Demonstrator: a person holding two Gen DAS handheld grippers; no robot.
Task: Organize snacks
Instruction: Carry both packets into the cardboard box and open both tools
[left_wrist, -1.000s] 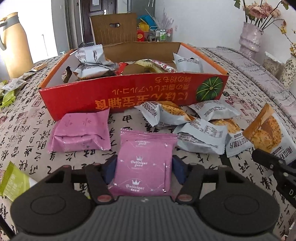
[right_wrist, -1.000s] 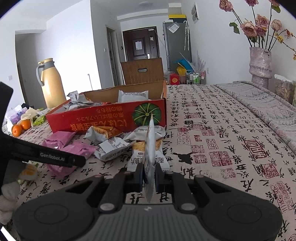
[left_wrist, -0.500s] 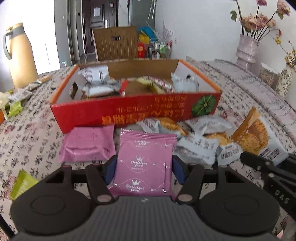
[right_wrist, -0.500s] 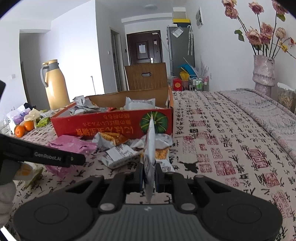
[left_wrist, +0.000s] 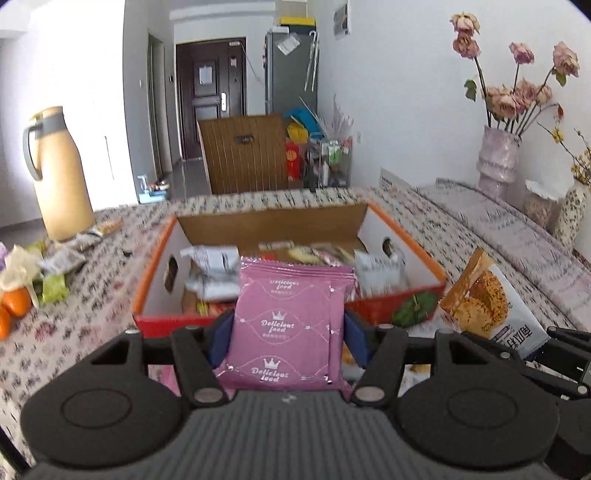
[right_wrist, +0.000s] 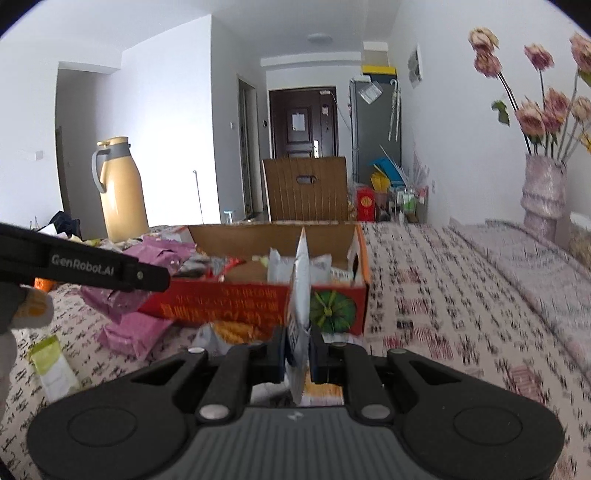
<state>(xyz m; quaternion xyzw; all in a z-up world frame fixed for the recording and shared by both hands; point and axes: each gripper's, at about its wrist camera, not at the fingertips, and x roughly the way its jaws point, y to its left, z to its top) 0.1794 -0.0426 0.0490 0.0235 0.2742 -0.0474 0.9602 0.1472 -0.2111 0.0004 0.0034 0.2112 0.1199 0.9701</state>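
Left tool (left_wrist: 288, 343) clenched across a flat pink snack packet (left_wrist: 288, 325); right tool (right_wrist: 297, 350) clamped tight on an edge-on white biscuit packet (right_wrist: 300, 295). Both raised short of the open red carton (left_wrist: 406, 306), dead ahead. Near wall to clear; loose packets (right_wrist: 129, 332) below on the counter (right_wrist: 461, 314).

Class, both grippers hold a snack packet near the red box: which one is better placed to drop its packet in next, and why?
Left, probably. The left gripper holds the pink packet centred before the red box; the right gripper's silver packet faces the box's right end.
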